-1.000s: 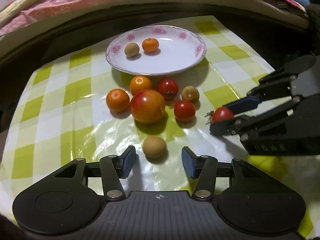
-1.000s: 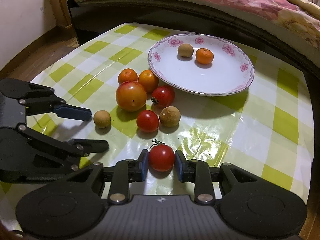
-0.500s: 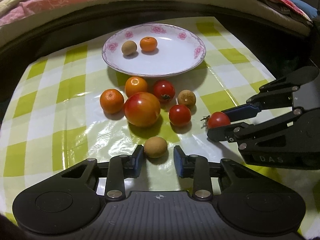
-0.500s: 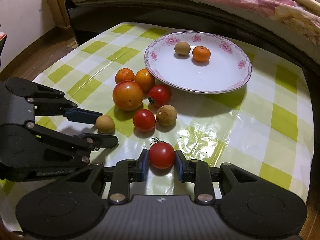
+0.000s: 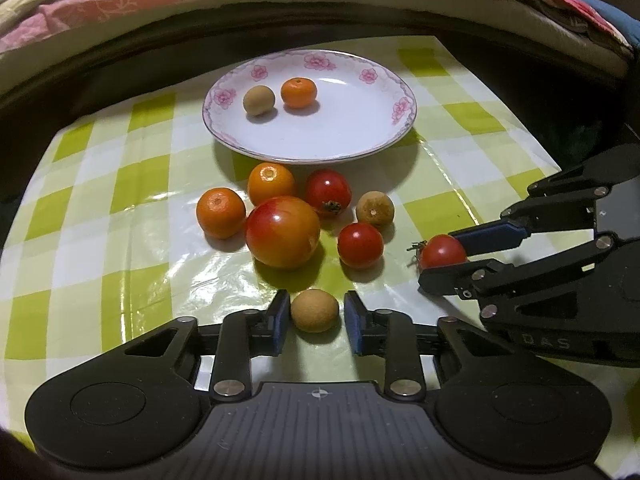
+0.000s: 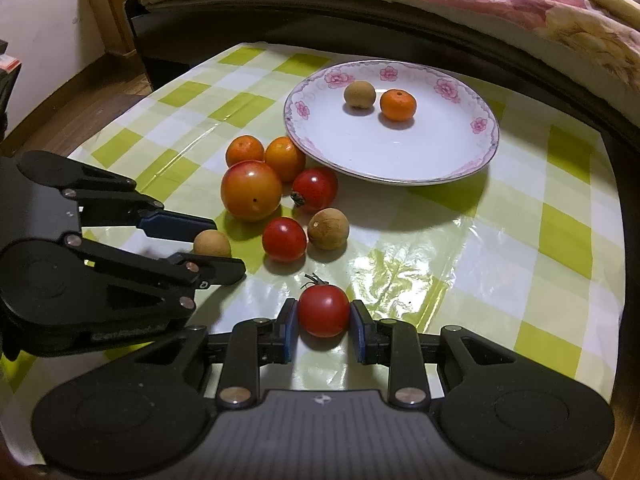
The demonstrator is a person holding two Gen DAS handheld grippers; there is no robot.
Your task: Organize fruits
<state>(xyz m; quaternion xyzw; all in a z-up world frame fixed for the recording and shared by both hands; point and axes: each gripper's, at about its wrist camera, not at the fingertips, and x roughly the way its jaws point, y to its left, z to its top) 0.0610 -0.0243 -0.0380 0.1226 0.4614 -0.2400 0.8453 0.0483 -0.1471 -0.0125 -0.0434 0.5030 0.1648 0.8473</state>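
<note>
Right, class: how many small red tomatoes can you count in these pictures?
3. One red tomato sits between the right gripper's pads; a second lies on the cloth beside the brown fruit; a third lies nearer the plate. None seem hidden.

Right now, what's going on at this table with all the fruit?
A person is sorting fruit with two handheld grippers. The left gripper has its jaws shut on a small brown longan, and the right gripper is shut on a cherry tomato; both fruits sit low over the checked tablecloth. The flowered plate already holds one longan and one small orange. Six more fruits wait in a cluster in front of the plate.
</note>
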